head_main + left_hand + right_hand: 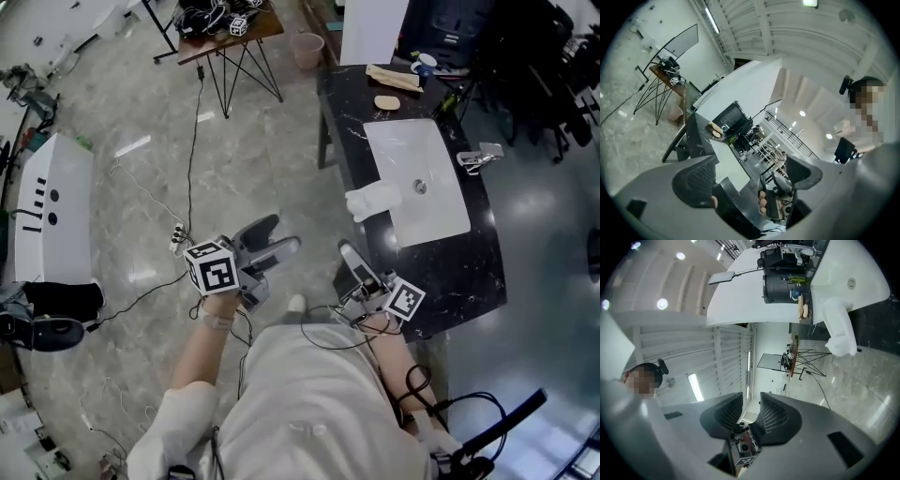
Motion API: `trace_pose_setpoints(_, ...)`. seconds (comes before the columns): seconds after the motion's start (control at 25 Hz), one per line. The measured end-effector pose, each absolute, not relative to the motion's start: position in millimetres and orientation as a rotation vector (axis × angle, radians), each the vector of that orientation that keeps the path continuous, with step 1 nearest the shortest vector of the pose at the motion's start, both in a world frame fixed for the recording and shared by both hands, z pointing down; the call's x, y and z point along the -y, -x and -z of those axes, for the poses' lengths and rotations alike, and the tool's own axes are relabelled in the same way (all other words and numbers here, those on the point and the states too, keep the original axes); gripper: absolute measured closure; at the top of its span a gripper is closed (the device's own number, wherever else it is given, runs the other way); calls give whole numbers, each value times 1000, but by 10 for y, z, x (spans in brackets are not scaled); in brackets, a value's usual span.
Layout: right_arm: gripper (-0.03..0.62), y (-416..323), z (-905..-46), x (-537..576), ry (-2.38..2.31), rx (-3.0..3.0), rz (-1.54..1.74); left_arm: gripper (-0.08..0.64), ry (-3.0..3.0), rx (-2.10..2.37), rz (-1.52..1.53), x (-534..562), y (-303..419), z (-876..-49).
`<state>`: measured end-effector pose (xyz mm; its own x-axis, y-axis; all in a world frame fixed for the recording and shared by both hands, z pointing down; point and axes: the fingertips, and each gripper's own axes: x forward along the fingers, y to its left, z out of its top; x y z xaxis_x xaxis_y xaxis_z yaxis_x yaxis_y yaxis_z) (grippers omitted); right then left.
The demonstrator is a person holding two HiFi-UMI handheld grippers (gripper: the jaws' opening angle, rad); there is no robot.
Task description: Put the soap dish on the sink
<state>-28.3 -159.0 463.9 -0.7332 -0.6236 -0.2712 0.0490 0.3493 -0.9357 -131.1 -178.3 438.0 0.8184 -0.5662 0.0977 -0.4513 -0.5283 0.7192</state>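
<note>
Soap dish [386, 101]: taken to be the tan oval piece at the far end of the black counter [469, 272], beyond the white basin [427, 211]. It is not yet picked up. A flat tan piece [394, 77] lies just behind it, and which of the two is the dish cannot be settled.
Direction from jaws: straight ahead and well apart, with the whole basin between.
Long axis: judged to lie across the counter's width.
Left gripper [278, 236]: jaws set wide with nothing between, held over the floor beside the counter.
Right gripper [352, 255]: jaws drawn to a narrow gap with nothing held, at the counter's near edge.
Nearer gripper: the right is judged nearer.
Obstruction: a white cloth [373, 200] is draped on the basin's left rim.
</note>
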Motion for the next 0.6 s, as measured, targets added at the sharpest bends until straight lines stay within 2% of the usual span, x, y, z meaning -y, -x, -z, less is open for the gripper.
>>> trace_pose_setpoints(0.32, 465, 636, -4664, 1380, 412, -2080, 1478, 83, -2060, 779, 391, 1309, 1568, -4445)
trace_pose_setpoints(0.6, 464, 721, -4774, 1234, 416, -2091, 1527, 90, -2000, 787, 438, 1040, 1501, -4564)
